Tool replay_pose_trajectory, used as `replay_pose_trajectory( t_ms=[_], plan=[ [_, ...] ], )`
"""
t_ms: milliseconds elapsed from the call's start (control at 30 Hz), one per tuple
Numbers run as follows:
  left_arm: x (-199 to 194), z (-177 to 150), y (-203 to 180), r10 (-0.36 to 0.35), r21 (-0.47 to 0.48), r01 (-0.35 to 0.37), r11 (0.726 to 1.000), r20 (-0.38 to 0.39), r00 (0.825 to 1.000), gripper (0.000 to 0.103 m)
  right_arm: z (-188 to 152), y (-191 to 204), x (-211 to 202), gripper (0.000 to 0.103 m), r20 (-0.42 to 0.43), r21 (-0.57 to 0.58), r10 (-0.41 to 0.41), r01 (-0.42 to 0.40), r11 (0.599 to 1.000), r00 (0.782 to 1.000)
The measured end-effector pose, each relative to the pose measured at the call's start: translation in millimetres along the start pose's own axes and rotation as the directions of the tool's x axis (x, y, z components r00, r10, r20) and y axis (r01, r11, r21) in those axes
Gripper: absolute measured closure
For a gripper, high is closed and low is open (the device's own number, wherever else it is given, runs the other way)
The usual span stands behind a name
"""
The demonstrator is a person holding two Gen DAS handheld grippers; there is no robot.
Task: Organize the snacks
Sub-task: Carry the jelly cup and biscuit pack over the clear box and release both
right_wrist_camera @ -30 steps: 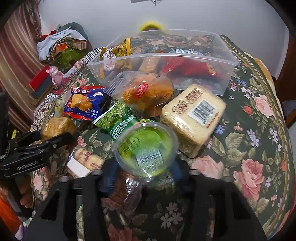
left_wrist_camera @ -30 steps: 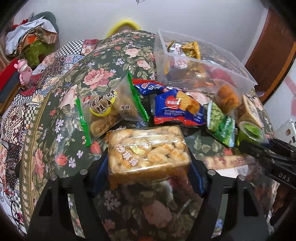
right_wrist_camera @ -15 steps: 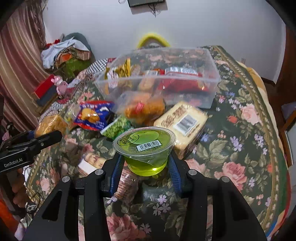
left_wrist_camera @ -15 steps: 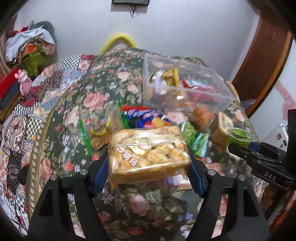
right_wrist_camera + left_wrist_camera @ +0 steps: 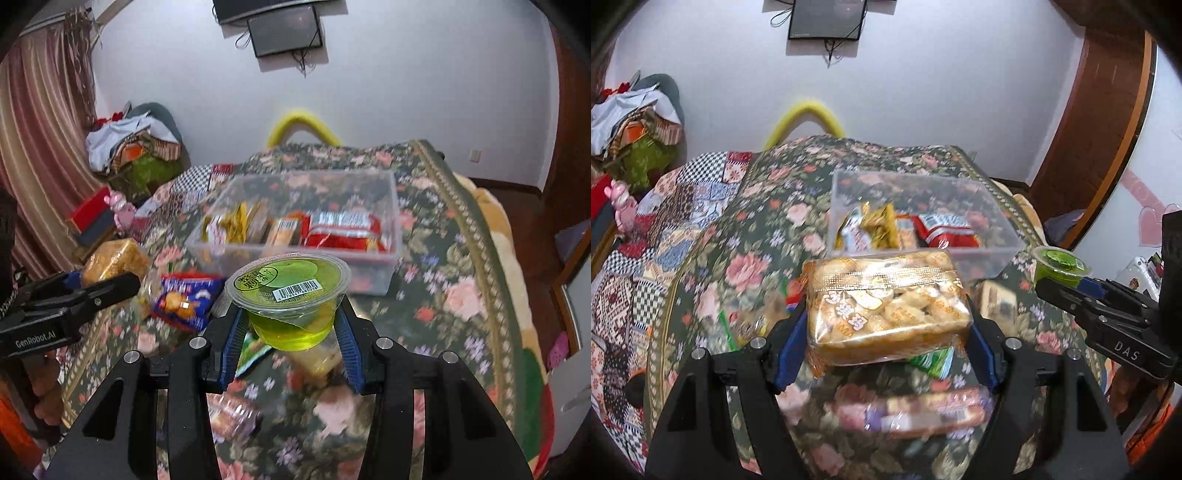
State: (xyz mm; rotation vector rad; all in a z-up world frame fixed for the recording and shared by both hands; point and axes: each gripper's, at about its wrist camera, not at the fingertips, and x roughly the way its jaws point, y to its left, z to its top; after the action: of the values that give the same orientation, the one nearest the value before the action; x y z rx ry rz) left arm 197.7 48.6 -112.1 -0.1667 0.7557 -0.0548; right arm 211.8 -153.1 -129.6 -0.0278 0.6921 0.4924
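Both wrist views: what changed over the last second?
Both loads rose off the table: the left gripper lifted the biscuit pack, and the right gripper lifted the green jelly cup clear of the snack pile. Both grips stayed clamped. The clear bin stayed in place.

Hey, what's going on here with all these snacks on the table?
A person is sorting snacks with two handheld grippers. The left gripper holds a clear pack of biscuits above the floral tablecloth; the right gripper holds a green jelly cup. Both are in the air before the clear plastic bin, which already contains several packets. More snacks remain on the table.
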Motion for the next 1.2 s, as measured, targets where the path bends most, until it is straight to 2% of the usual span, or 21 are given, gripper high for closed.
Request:
replay_pose_trajectory(
  t_ms=[200,400,633,867,1200],
  plan=[
    [16.7,21.1,-16.7,-0.023,0.008,0.023,1.000,0.014,1.000,0.029,16.8,-14.4,3.9,0.060,0.036,0.009,-0.016,0.016,1.000,0.999],
    [47.6,39.5,-27.8,-0.060,-0.007,0.059,0.998,-0.014,0.998,0.029,33.1,-28.5,18.4,0.060,0.042,0.020,-0.025,0.024,1.000,0.999],
    [90.5,54.2,-39.0,-0.058,-0.006,0.058,0.998,-0.055,0.997,0.029,44.2,-42.4,43.9,0.060,0.029,0.010,-0.061,0.060,0.998,0.998],
    [123.8,63.6,-44.2,-0.037,0.024,0.039,0.999,-0.078,0.996,0.029,50.3,-56.2,66.8,0.060,0.002,0.021,-0.049,0.049,0.999,0.999],
    [158.2,66.0,-41.2,-0.022,0.018,0.024,1.000,-0.129,0.991,0.029,51.1,-58.3,91.7,0.060,-0.046,-0.030,-0.036,0.035,0.999,0.998]
  ],
)
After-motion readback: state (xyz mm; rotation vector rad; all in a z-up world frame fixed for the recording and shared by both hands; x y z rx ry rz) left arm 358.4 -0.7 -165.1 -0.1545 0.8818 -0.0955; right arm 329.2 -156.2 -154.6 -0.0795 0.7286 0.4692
